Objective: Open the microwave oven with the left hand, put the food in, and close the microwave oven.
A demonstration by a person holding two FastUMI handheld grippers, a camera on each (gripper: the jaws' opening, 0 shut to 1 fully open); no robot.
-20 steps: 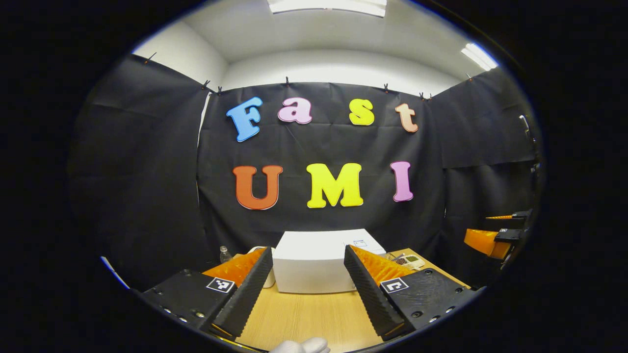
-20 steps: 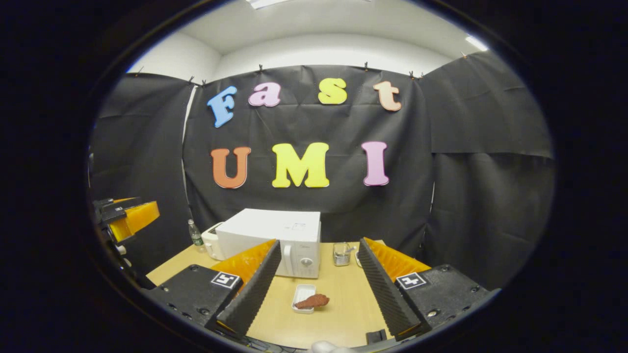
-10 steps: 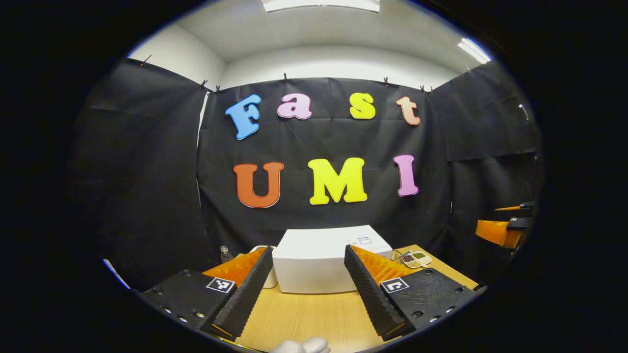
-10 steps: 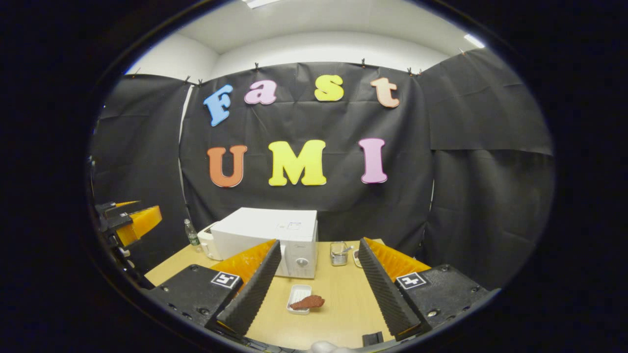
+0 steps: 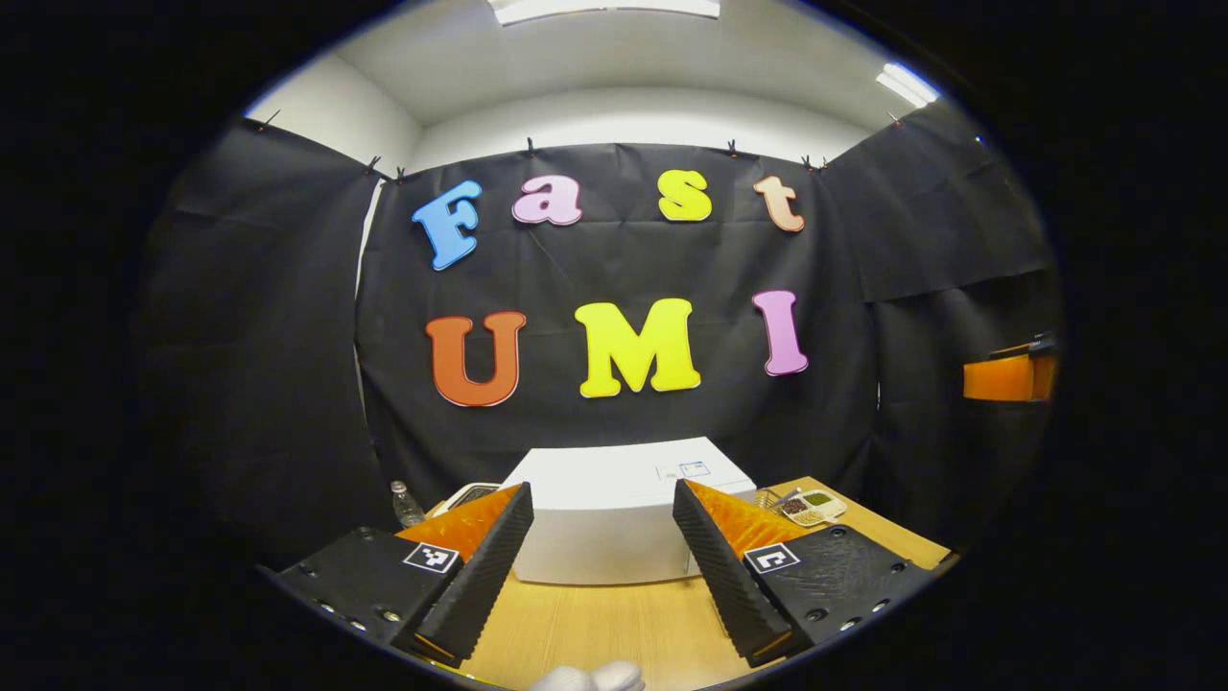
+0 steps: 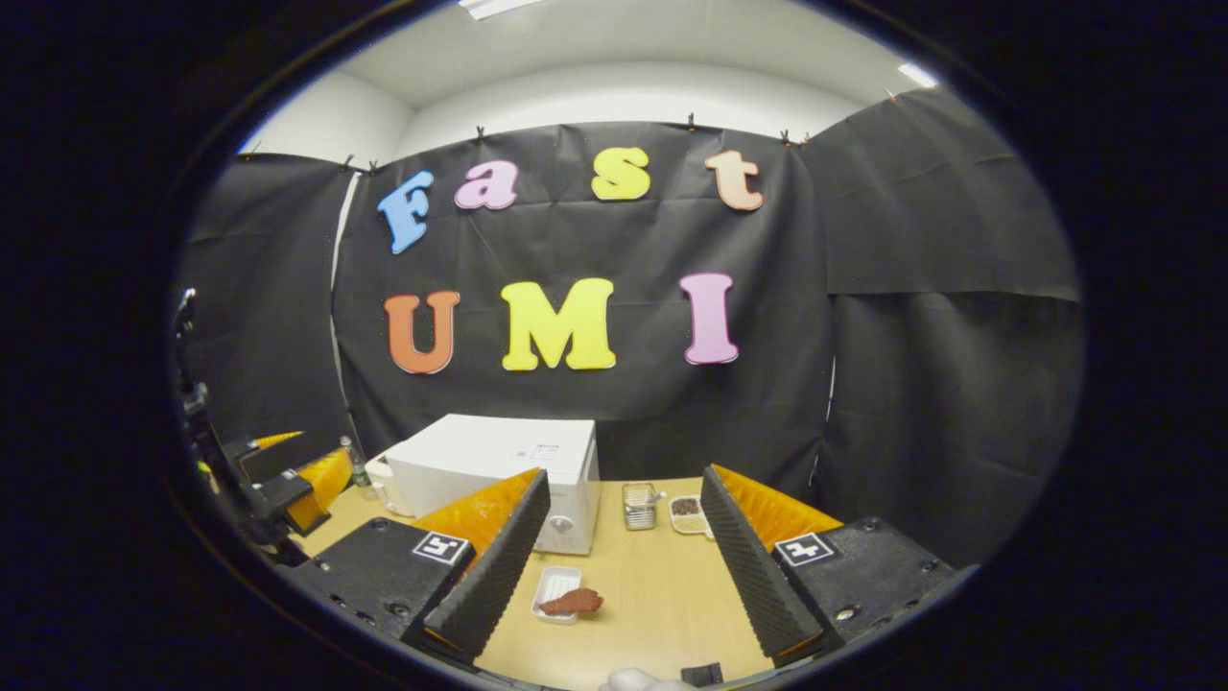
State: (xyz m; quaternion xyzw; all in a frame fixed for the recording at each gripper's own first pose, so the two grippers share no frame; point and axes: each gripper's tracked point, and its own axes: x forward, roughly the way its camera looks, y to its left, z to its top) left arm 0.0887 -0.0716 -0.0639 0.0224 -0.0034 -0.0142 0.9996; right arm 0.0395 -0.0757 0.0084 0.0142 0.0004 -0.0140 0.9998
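Note:
A white microwave oven stands shut at the back of the wooden table; in the right gripper view the microwave oven shows its door and a round knob. A brownish piece of food lies on a small white tray in front of it. My left gripper is open, held above the table short of the oven. My right gripper is open too, above the table with the food between and below its fingers. The left gripper also appears at the left edge of the right gripper view, and the right gripper at the right edge of the left gripper view.
A clear bottle and a white appliance stand left of the oven. A metal cup with a utensil and a small dish of dark bits sit to the oven's right. A small black item lies at the table's near edge.
Both views have drifted: the oven and the food tray sit further left and lower in the right gripper view. The left gripper has dropped lower there. Both stay open.

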